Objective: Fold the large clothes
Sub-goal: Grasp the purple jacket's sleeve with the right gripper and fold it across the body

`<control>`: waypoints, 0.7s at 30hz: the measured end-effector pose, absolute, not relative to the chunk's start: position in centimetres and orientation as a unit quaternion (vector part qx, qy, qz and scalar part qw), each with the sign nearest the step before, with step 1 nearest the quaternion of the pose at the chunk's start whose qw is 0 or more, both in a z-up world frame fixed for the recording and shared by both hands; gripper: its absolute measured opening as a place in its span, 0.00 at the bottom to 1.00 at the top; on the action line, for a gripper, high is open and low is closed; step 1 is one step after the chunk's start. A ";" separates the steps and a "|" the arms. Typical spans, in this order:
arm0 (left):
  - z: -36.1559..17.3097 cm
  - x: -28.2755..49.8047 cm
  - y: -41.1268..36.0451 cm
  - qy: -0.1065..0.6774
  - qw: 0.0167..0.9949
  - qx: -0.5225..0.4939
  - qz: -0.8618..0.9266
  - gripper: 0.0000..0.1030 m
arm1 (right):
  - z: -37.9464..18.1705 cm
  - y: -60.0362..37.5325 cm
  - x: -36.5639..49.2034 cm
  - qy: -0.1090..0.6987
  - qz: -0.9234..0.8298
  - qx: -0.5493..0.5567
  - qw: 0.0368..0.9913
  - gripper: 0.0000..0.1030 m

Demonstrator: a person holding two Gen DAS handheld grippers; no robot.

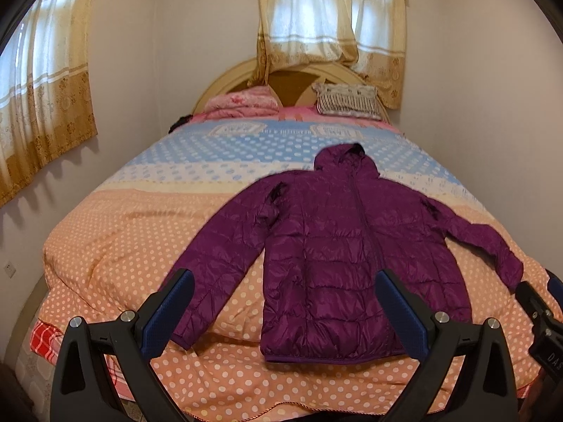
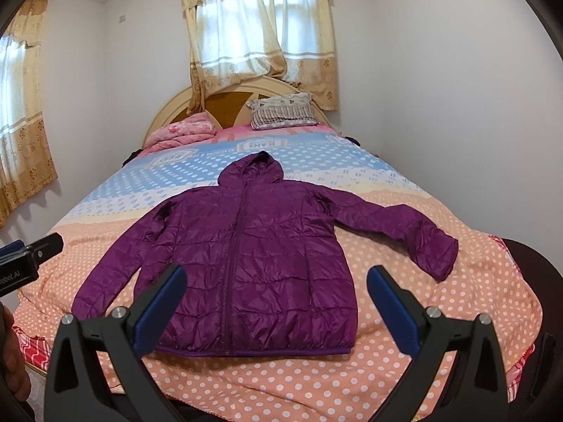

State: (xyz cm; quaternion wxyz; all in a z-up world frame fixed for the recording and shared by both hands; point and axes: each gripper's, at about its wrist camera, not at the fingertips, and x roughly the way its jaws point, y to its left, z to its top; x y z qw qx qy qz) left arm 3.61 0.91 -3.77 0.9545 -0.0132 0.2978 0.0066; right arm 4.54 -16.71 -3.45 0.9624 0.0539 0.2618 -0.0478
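A purple quilted hooded jacket (image 1: 327,246) (image 2: 246,256) lies flat and zipped on the bed, hood toward the headboard, both sleeves spread outward. My left gripper (image 1: 285,277) hovers open over the jacket's lower left part, nothing between its blue-padded fingers. In the left wrist view its left finger (image 1: 176,302) is over the left sleeve. My right gripper (image 2: 276,274) hangs open above the hem area, also holding nothing. Each gripper shows at the edge of the other's view: the right gripper (image 1: 542,302) and the left gripper (image 2: 31,253).
The bed (image 1: 123,246) carries a polka-dot quilt, orange near me and blue farther back. A pink folded blanket (image 1: 242,103) and a striped pillow (image 1: 346,103) lie by the headboard. Walls stand close on both sides, and curtained windows (image 2: 260,31) are behind. A hand (image 2: 14,362) shows at the left edge.
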 end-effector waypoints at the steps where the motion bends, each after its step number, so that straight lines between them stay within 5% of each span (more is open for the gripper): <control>1: -4.2 4.0 0.9 0.301 0.954 -0.011 0.007 0.99 | -3.8 -17.1 4.9 0.264 -0.049 0.057 0.962 1.00; 16: -12.3 17.8 0.1 0.354 0.934 0.037 0.039 0.99 | -11.9 -35.2 13.7 0.349 -0.207 0.130 0.905 1.00; 21: -13.7 21.7 1.7 0.361 0.928 0.053 0.075 0.99 | -13.8 -42.8 16.3 0.379 -0.284 0.161 0.866 0.90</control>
